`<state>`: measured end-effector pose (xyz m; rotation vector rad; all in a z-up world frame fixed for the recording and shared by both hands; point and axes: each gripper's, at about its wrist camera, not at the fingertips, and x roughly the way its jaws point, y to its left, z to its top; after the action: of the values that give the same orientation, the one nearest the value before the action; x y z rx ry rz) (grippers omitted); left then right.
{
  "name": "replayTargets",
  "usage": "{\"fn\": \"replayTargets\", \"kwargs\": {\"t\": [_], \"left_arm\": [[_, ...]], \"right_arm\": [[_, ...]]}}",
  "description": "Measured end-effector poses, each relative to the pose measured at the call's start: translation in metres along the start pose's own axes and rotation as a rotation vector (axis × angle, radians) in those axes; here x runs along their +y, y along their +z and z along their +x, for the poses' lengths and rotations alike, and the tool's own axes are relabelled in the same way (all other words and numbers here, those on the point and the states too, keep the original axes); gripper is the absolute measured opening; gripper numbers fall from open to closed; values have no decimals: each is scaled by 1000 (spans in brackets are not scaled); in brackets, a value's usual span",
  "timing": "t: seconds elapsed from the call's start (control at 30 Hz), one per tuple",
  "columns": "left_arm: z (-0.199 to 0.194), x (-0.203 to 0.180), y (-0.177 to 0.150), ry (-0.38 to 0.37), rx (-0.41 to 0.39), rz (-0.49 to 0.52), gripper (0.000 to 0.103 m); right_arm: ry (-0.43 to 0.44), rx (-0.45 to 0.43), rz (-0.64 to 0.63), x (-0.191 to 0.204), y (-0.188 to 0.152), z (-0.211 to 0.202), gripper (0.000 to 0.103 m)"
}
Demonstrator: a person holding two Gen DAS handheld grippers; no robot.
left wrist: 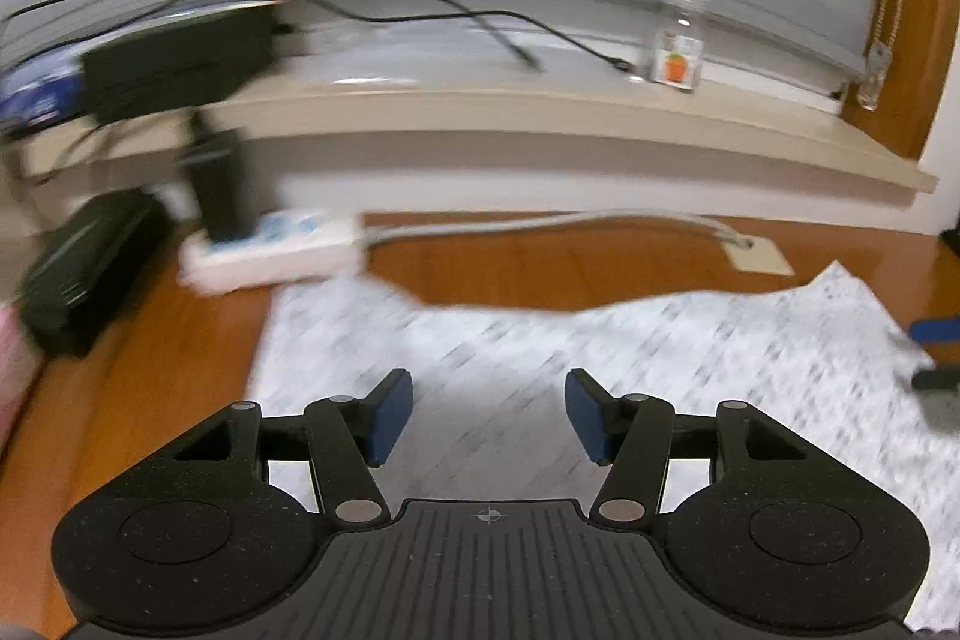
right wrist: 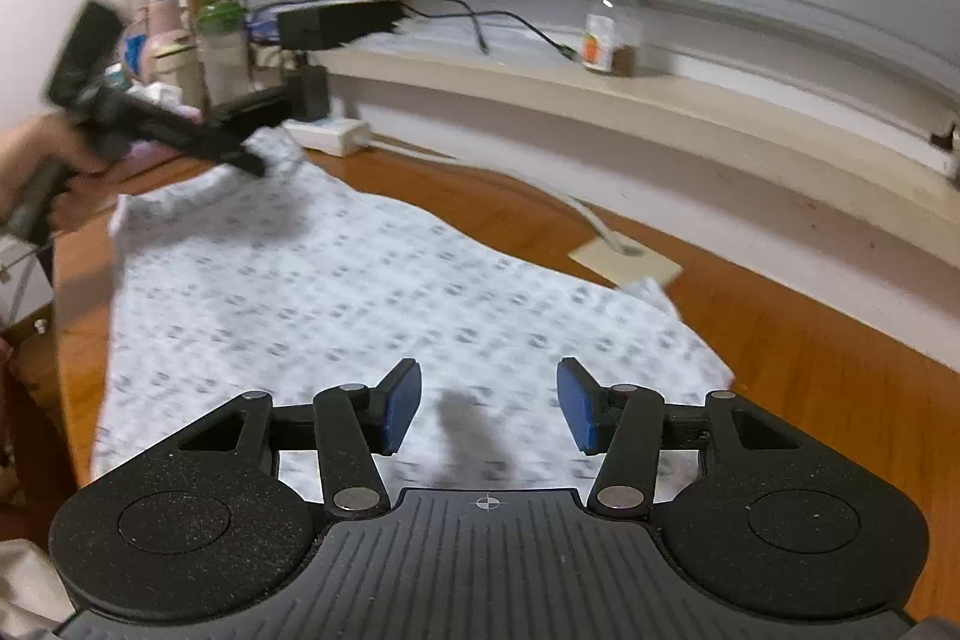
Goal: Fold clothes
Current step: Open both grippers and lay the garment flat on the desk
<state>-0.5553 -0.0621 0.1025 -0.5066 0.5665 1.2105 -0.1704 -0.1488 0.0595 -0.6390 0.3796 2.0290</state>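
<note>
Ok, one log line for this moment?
left gripper: open, empty | right gripper: open, empty | patterned garment: spread on wooden table, ungrasped

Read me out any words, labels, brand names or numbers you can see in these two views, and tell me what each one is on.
No text can be read in either view.
Bottle on the ledge: label with an orange picture, any lettering too blurred to read.
Power strip: blue markings, smeared by motion blur.
Garment on the table: a repeating grey print, not legible as letters.
Left gripper and right gripper: a crosshair mark only, no words.
</note>
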Motion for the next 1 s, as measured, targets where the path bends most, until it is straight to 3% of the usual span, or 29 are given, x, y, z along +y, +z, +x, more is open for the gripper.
{"fn": "replayTargets", "kwargs": {"t": [0.07,0.17,0.27,0.3,0.33,0.4,0.57,0.7,0.8,0.87,1.0], "left_arm": [[-17,10,-18,16,6,-8,45],[-28,16,-41,53,25,-13,45],[-28,16,-52,93,27,16,47],[-28,15,-53,99,22,28,41],[-29,13,-54,114,15,42,9],[-34,14,-54,124,15,57,9],[-48,34,-60,97,11,-21,10],[-51,33,-54,104,-7,-41,16],[-49,18,-39,134,-48,-7,19],[-44,1,-28,102,-69,24,19],[-20,-48,-13,13,-66,127,19]], "right_arm": [[-4,28,8,-6,-2,12,50],[16,77,-4,-8,-7,27,50],[23,71,-11,-9,-13,28,50],[25,67,-19,-9,-15,28,50],[27,63,-27,-9,-16,27,50],[29,69,-36,-12,-17,26,50],[-2,82,-49,-22,-19,22,51],[6,70,-20,-33,-23,18,51],[-6,68,-7,-33,-22,15,51],[-19,45,-7,-28,-20,8,51],[66,12,6,-10,-18,-8,51]]}}
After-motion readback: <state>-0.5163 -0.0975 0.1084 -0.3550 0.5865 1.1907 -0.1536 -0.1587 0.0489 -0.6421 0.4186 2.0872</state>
